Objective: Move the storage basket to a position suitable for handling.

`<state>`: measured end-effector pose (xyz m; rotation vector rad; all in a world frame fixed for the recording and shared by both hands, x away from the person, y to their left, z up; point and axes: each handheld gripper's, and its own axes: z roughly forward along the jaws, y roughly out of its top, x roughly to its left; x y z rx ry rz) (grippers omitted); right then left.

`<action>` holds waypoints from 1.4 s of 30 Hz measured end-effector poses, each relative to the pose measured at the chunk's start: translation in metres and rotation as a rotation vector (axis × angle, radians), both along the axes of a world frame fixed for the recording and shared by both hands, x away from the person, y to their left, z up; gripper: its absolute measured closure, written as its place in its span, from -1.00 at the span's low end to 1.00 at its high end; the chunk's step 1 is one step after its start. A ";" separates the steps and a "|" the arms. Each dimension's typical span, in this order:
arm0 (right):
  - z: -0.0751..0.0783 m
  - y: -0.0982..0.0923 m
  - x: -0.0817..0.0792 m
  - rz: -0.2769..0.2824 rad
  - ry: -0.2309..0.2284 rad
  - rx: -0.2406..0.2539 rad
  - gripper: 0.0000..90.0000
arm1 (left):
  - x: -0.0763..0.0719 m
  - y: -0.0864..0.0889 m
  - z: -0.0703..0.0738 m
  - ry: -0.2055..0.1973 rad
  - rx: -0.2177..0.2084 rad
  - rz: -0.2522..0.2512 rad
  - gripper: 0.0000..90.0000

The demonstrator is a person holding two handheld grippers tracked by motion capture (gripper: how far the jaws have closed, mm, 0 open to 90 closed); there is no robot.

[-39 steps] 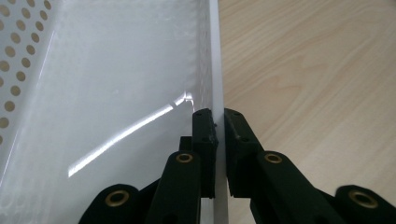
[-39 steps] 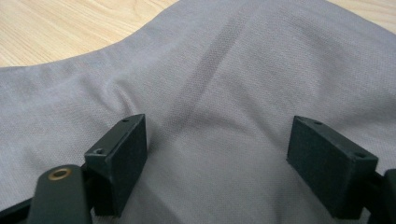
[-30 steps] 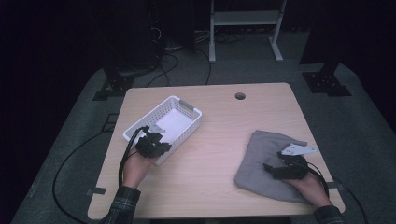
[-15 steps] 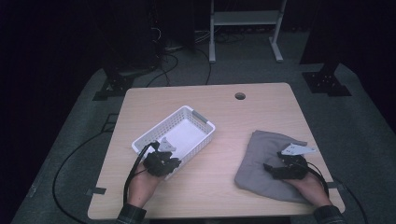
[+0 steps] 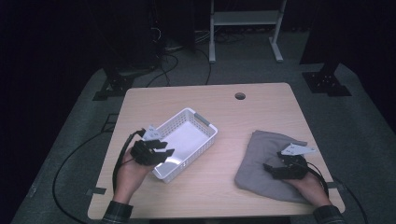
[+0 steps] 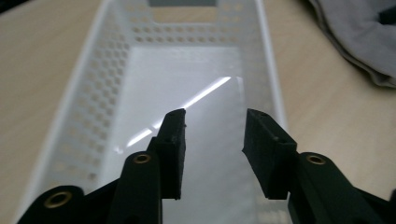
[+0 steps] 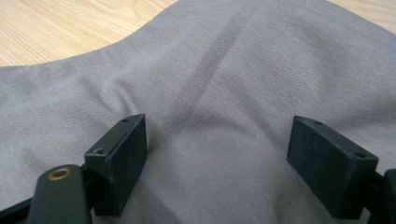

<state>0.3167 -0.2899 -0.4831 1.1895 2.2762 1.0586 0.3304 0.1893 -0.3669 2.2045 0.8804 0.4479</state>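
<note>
Basket mid-frame, just let go: L gripper jaws been opening, nothing between. R gripper spread wide over grey cloth, lower right, prob. ready to pinch.

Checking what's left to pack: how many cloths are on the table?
1. A grey cloth lies crumpled at the table's right front, under the right tongs. The white basket on the left looks empty. Nothing seems hidden.

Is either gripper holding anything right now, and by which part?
Nothing is held. The left gripper has just opened its jaws, free above the white basket. The right gripper stands open over the grey cloth.
</note>
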 end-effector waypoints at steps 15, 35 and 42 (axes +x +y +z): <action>0.000 0.000 0.000 -0.001 0.000 -0.001 -0.58 | 0.087 0.038 -0.019 0.032 0.067 0.094 0.31; 0.000 0.000 0.000 -0.001 0.000 0.000 -0.58 | 0.093 0.041 -0.036 0.148 0.081 0.153 0.85; 0.000 0.000 0.000 -0.001 -0.001 -0.001 -0.58 | 0.072 0.057 -0.037 0.155 0.049 0.245 0.86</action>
